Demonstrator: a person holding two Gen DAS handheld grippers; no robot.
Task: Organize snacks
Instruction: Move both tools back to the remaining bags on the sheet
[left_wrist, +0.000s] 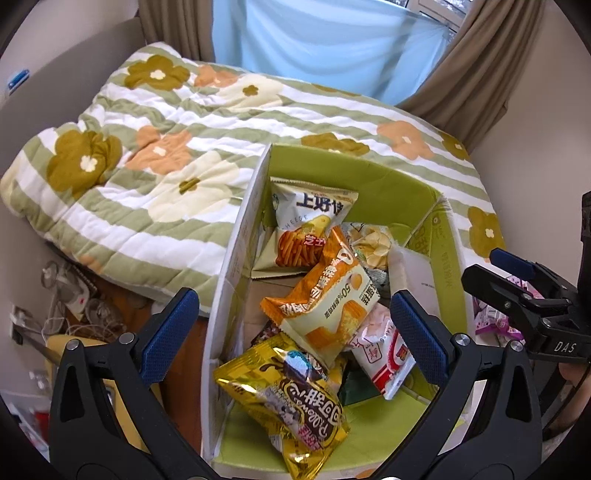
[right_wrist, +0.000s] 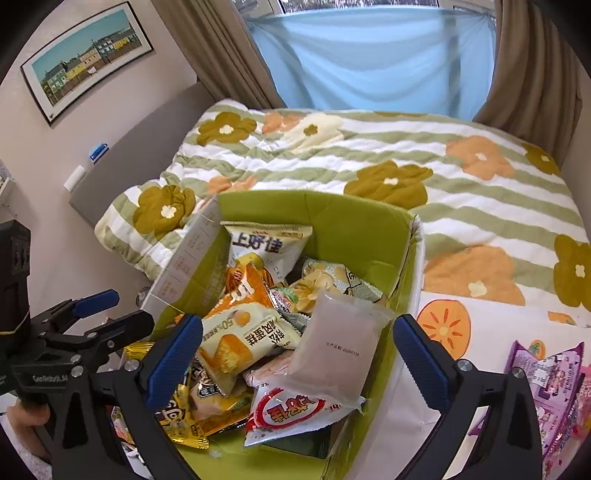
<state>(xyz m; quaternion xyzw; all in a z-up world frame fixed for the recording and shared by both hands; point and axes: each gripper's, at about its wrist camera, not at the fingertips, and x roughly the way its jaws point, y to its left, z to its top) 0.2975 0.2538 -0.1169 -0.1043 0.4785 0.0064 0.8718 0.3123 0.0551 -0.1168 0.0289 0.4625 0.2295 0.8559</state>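
The green box (right_wrist: 354, 218) sat against the flowered quilt (right_wrist: 424, 155), crammed with snack packets (right_wrist: 240, 339) (a pale pouch (right_wrist: 338, 347) leaned on its right wall). Both the left gripper (left_wrist: 293, 325) and right gripper (right_wrist: 297, 350) stood wide open, holding nothing. Purple packets (right_wrist: 550, 373) lay outside, right of the box.

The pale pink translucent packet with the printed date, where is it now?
In the right wrist view, the pale pink translucent packet lies inside the green cardboard box, against its right wall, atop the red-and-white snack bag.
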